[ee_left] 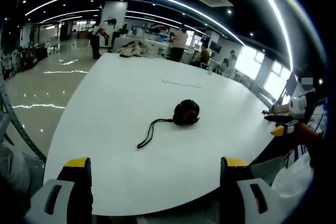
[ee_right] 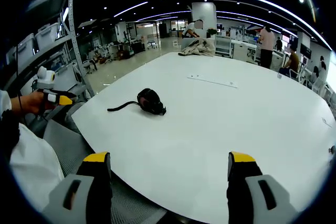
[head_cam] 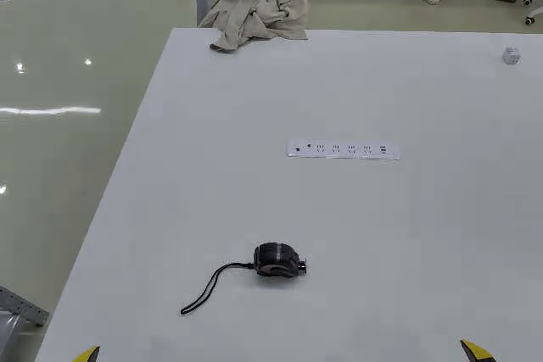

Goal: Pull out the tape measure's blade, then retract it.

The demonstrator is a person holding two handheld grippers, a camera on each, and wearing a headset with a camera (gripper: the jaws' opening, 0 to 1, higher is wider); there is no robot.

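A black tape measure (head_cam: 278, 260) lies on the white table (head_cam: 356, 209) near its front, blade in, its black wrist strap (head_cam: 208, 288) trailing to the left. The tape measure (ee_left: 186, 112) sits ahead of my left gripper (ee_left: 156, 171), whose yellow-tipped jaws stand wide apart and empty near the table's edge. From the right side the tape measure (ee_right: 150, 101) lies ahead and left of my right gripper (ee_right: 170, 164), also open and empty. In the head view just yellow tips show at the bottom: the left gripper (head_cam: 86, 353) and the right gripper (head_cam: 477, 350).
A white power strip (head_cam: 343, 150) lies at mid-table beyond the tape measure. A beige jacket (head_cam: 254, 2) is heaped at the far edge, and a small white object (head_cam: 510, 55) sits at far right. Glossy floor runs along the left; people stand in the background.
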